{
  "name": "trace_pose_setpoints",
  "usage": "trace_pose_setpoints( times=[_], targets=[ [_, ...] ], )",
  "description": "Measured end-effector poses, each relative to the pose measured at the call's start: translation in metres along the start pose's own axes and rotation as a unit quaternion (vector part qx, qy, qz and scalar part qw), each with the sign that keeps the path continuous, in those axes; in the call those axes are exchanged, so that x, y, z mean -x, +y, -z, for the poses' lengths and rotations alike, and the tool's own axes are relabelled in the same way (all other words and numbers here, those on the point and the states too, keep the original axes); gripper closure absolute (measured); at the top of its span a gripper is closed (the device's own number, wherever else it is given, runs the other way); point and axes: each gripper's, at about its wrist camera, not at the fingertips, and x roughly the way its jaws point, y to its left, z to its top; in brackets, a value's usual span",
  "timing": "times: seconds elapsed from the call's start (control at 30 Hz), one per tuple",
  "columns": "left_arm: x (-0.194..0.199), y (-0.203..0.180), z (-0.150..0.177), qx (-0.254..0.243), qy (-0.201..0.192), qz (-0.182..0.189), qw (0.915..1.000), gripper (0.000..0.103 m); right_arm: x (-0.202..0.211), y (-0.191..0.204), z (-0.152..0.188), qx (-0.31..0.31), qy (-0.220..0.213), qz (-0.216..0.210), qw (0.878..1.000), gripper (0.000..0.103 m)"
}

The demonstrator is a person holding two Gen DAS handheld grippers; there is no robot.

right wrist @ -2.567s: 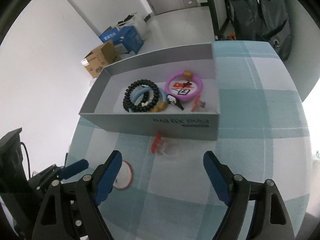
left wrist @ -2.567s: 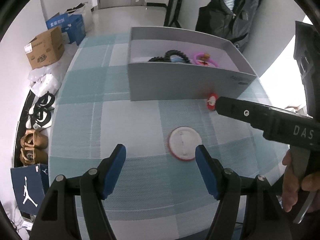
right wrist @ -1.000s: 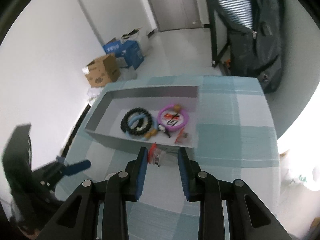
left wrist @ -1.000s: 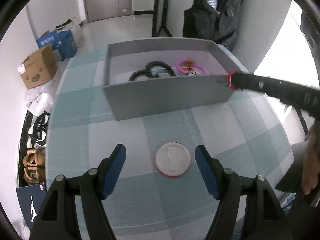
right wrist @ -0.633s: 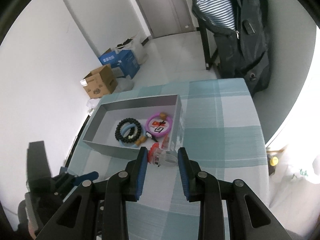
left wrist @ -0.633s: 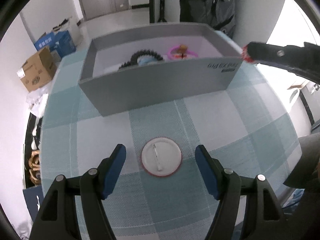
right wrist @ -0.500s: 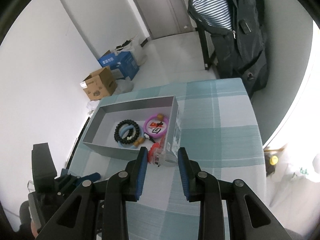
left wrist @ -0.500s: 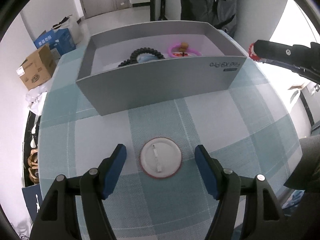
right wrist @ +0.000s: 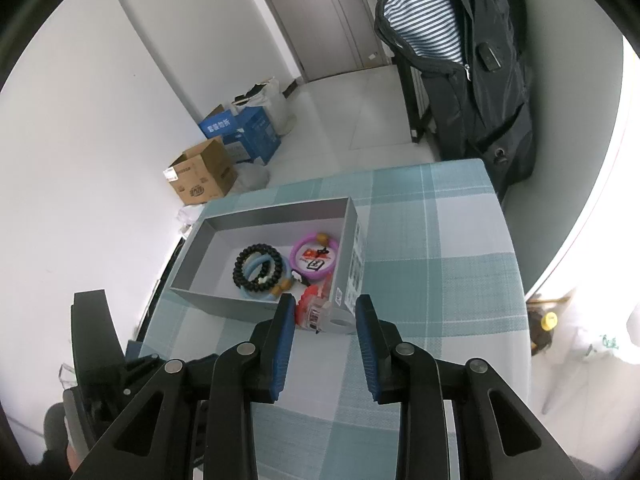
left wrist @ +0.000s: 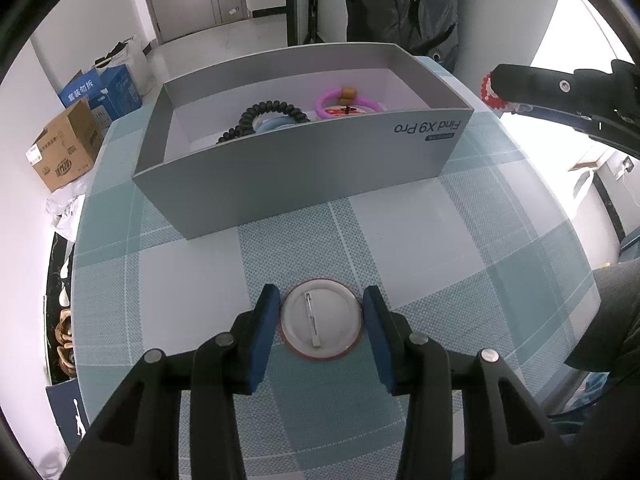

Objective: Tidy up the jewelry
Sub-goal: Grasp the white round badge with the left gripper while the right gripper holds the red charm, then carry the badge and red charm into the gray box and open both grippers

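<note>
White walls, a pale floor and a teal-checked tablecloth [left wrist: 460, 240] frame both views. Through the left wrist camera we see the left gripper [left wrist: 322, 322] low over the cloth, its jaws just drawn in around a round pin badge [left wrist: 322, 325] lying face down with the clasp up; the blue pads sit right at the badge's rim, though we cannot tell whether they press on it. Beyond stands the grey box [left wrist: 304, 168], and only its near wall and the tops of a black bead bracelet [left wrist: 260, 114] and a purple ring [left wrist: 346, 102] show over it. At the right edge the right gripper reaches in from the side, a red beaded piece [left wrist: 486, 90] at its tip.

From the right wrist camera we look down into the grey box [right wrist: 216, 296], so its floor is plain: the black bead bracelet [right wrist: 256, 266] coiled with a pale blue one, the purple ring [right wrist: 314, 258] beside it. The right gripper [right wrist: 324, 312] hangs above the box's near right corner, jaws narrow and clamped on a small clear packet with red beads [right wrist: 320, 312]. This view also catches the left gripper's dark body [right wrist: 96, 348] at lower left, but not the badge.
</note>
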Motion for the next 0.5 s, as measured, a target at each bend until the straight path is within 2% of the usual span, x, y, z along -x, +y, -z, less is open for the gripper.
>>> trace_pose_setpoints(
  times=[0.3, 0.5],
  targets=[
    [0.001, 0.005, -0.004, 0.015, 0.0, -0.003, 0.9999, 0.066, -0.001, -0.001, 0.0, -0.002, 0.001, 0.0, 1.0, 0.074],
    [0.013, 0.008, -0.006, 0.029, -0.021, 0.002, 0.9994, 0.066, 0.0, 0.0, -0.001, -0.007, -0.002, -0.005, 1.0, 0.074]
  ],
)
